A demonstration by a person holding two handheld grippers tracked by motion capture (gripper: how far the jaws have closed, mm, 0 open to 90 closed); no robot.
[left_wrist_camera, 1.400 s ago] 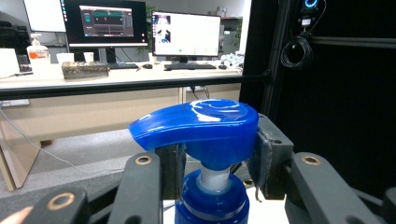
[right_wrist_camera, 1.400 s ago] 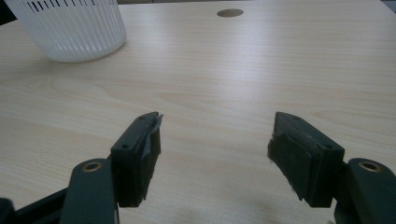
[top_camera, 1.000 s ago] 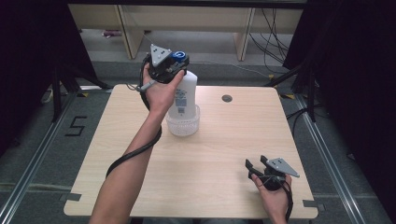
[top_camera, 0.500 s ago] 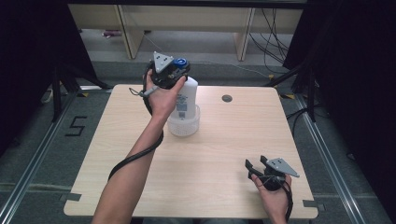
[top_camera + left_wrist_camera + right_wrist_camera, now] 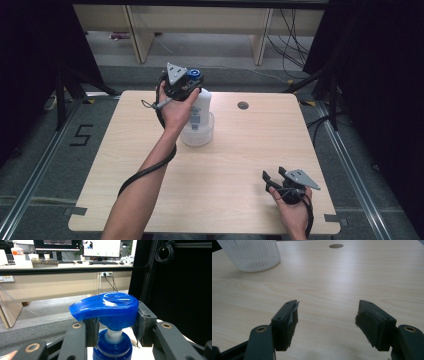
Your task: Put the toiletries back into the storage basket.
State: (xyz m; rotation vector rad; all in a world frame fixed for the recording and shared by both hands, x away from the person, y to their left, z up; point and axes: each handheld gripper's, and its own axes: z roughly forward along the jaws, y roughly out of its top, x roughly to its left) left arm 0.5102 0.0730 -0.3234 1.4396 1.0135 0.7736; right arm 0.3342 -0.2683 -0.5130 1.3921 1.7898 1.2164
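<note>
High view first: white pump bottle [image 5: 201, 111] standing in a ribbed translucent cup [image 5: 198, 134] toward twelve o'clock on the table [image 5: 235, 165], left of centre. Left gripper [image 5: 186, 82] at the top of it, clamped on the blue pump head [image 5: 107, 307]; seen in the left gripper view with both pads pressed against the head's flanks just under the spout, above the blue collar [image 5: 112, 348]. Right gripper [image 5: 276, 178] resting down at five o'clock, jaws spread wide over bare wood, nothing between them (confirmed in the right gripper view, with the cup [image 5: 249, 255] off at eleven o'clock).

Handling, as a judgement: rigid plastic, probably moderately heavy if full, top-heavy once lifted. Glossy head likely slippery and free to swivel or sink on its spring stem, so a poor place to carry from; better purchase expected lower, at the collar or the body. Cup light and thin-walled, apt to ride up or tip with the bottle.

Against the frame half a second back: left hand shifted slightly toward three o'clock and a touch lower, bottle and cup in about the same spot, right gripper unchanged.
</note>
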